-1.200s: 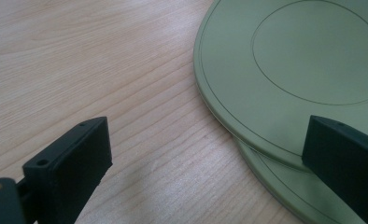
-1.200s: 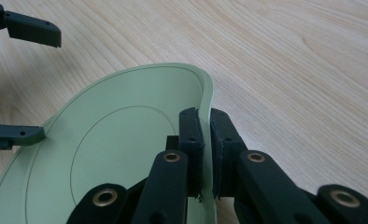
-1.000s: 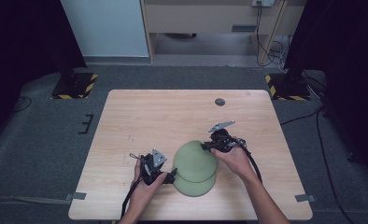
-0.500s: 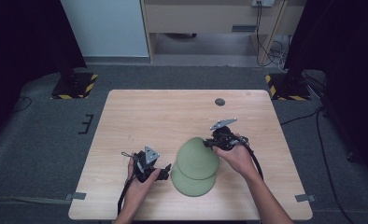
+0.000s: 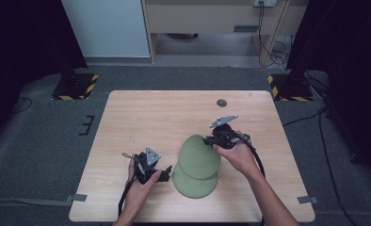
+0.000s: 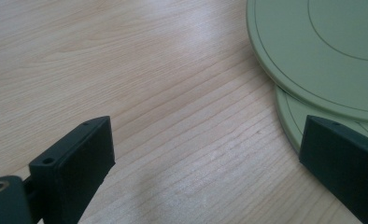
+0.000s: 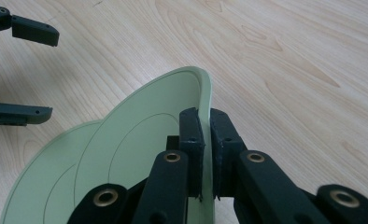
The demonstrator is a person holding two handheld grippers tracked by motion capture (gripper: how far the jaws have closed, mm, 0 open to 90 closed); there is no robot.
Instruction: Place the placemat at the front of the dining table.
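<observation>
Jaws of right gripper point(image 7: 202, 154): closed on the far rim of the upper green plate point(image 5: 200, 155), which is tilted up at that edge. Jaws of left gripper point(image 6: 205, 161): spread wide, holding nothing, low over bare wood just left of the plates. Lower green plate point(image 5: 193, 183): flat on the counter point(image 5: 174, 113), near edge, partly covered by the upper plate, whose near edge rests on it. Left gripper in high view point(image 5: 164, 172): near-left of the plates, held by the person's left hand point(image 5: 139, 186). Right hand point(image 5: 237, 155): right of the plates. Small dark round object point(image 5: 221, 102): far side of counter, well apart from everything else.
</observation>
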